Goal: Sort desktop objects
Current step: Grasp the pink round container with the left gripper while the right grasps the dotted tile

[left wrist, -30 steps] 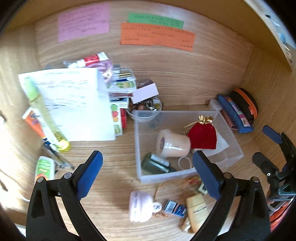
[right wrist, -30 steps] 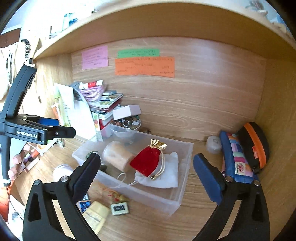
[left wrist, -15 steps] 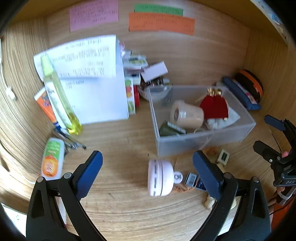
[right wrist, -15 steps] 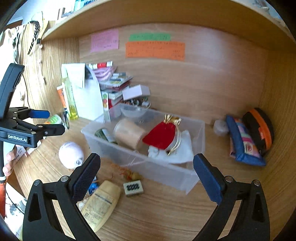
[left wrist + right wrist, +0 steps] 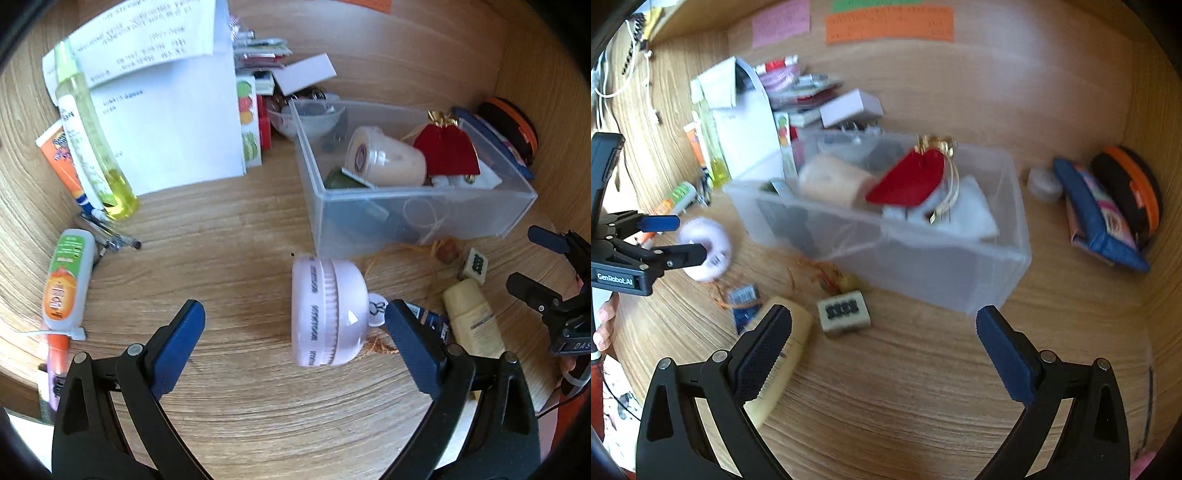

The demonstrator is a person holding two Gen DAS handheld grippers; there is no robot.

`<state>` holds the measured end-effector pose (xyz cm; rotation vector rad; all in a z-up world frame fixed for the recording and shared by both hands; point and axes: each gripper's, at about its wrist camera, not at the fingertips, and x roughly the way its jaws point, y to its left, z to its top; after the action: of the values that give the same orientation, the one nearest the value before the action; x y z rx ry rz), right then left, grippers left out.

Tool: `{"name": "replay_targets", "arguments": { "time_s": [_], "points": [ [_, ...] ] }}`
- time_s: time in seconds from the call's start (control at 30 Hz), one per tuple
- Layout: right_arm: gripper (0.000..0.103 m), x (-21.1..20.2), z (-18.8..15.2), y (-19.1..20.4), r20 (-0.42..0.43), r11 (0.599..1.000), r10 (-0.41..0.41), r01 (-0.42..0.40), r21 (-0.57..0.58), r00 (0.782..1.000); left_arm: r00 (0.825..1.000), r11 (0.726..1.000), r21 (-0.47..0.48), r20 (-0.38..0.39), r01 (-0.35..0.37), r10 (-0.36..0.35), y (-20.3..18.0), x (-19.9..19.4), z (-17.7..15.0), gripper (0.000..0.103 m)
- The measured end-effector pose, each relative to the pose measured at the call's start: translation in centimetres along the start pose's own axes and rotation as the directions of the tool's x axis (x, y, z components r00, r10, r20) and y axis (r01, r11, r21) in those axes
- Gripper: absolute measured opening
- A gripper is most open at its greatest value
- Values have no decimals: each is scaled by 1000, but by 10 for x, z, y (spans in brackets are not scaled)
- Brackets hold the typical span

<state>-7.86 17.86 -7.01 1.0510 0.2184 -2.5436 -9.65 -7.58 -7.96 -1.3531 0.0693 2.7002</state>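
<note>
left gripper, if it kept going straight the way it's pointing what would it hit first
Most likely the pale pink round case, which lies on the desk just ahead, nearer the right finger than the middle of the open left gripper. Beyond it stands the clear plastic bin. Depth is unclear through the fisheye.

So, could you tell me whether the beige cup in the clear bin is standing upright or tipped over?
Tipped over. The beige cup lies on its side in the clear bin, its round lid facing sideways, against the red pouch.
</note>
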Motion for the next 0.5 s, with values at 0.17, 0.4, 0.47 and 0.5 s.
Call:
{"name": "replay_targets", "arguments": {
  "time_s": [0.17,0.4,0.47,0.5],
  "points": [
    [98,6,-5,-2,-28,1000,-6,5,-30,1000,1000,999,37,-5,3,-3,-7,7,-4,99],
    [88,21,-5,6,-70,993,-8,0,-117,998,998,995,79,15,-60,59,-13,13,-1,99],
    [80,25,-4,8,-83,991,-4,-7,-136,997,998,995,80,21,-61,59,-13,14,0,99],
    [78,28,-4,9,-95,990,1,-15,-143,996,998,995,78,24,-61,59,-12,15,0,99]
  ]
}}
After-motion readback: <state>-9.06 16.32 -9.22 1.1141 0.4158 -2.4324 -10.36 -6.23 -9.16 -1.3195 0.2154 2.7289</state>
